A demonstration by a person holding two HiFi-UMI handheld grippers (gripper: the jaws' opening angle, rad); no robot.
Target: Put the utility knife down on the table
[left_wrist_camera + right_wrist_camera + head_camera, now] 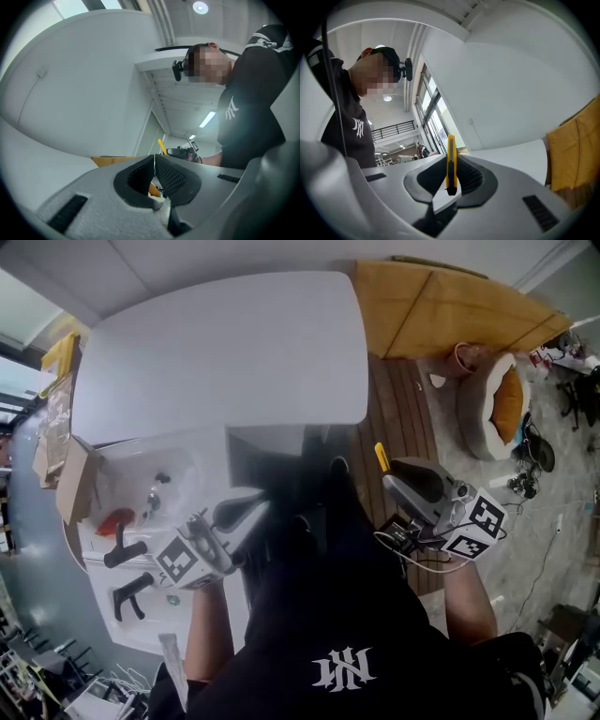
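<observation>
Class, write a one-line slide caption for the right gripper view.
Right gripper clamps a yellow utility knife edge-on between its jaws, with the person in a black shirt at left.

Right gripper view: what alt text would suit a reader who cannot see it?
A yellow utility knife stands upright, clamped between the dark padded jaws of the right claw. Behind it lie a white table and tan cardboard at right, with a person in a black shirt at left.
</observation>
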